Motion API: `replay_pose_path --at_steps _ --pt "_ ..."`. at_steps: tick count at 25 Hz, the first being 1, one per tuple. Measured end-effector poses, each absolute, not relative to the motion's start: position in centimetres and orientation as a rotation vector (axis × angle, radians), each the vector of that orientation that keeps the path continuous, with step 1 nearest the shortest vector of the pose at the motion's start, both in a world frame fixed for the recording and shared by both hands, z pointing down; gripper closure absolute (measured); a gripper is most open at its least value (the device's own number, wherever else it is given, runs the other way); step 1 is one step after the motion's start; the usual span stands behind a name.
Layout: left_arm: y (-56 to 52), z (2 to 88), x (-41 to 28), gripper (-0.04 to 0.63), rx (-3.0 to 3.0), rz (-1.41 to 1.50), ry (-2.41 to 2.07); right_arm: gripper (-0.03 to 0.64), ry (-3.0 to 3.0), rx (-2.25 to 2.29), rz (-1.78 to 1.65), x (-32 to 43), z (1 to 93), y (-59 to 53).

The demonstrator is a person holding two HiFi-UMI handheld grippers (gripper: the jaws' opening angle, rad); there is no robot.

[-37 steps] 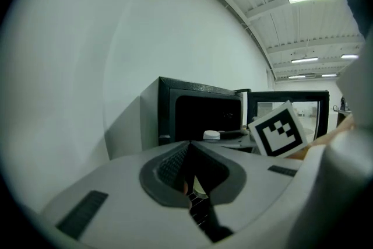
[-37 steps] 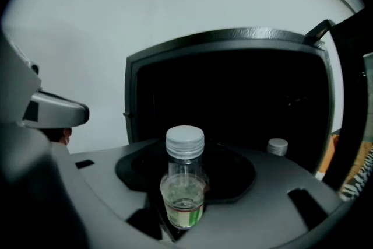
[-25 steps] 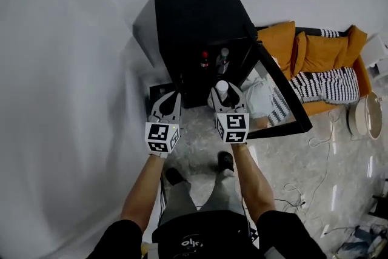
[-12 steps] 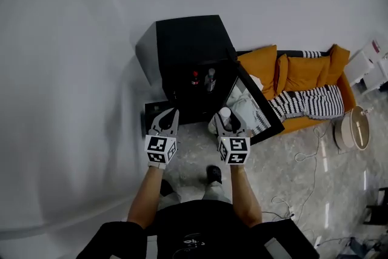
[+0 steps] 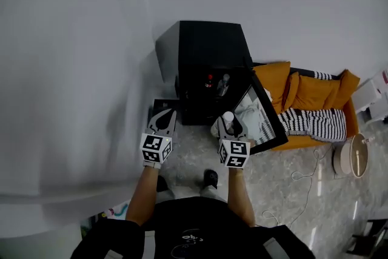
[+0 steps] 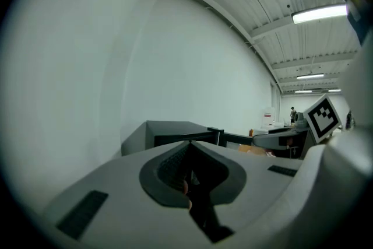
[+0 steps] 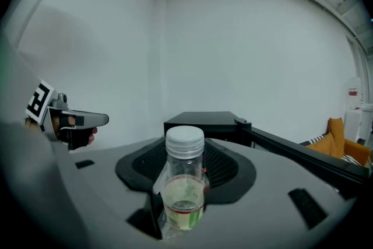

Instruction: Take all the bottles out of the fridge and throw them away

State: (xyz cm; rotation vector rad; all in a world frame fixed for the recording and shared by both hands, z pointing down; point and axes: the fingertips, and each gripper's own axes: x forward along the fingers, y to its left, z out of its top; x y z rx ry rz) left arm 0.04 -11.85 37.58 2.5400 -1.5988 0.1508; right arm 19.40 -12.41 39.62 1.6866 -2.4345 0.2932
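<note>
The right tongs (image 5: 225, 125), just below the centre of the head view, were clamped on a small clear bottle (image 7: 184, 186) with a white screw cap (image 7: 185, 142), held upright in front of the black fridge (image 5: 209, 48). The pads met its body low down, below the shoulder. It held only a little pale liquid at the bottom, so it was probably very light. The thin plastic wall looked likely to dent under a hard squeeze and smooth enough to slip or twist. The stiffer places to hold would be the neck under the cap or the labelled band, gripped firmly but not crushingly. The left tongs (image 5: 162, 121), at lower left of centre, were closed with nothing between them. Two more bottles (image 5: 216, 82) stood inside the fridge, behind its open glass door (image 5: 267, 121). One looked red-capped, and both seemed similarly small and probably just as light.
</note>
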Motion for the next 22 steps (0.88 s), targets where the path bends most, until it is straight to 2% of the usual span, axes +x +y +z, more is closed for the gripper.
replay_pose_path --at_steps 15,22 --pt "-5.4 37.6 -13.7 0.595 2.261 0.136 -1.948 0.414 -2.706 1.201 0.214 2.4 38.8 -11.4" --pt "-2.3 37.1 -18.2 0.595 2.152 0.132 -2.058 0.414 -2.772 1.031 0.202 -3.3 38.1 -10.4"
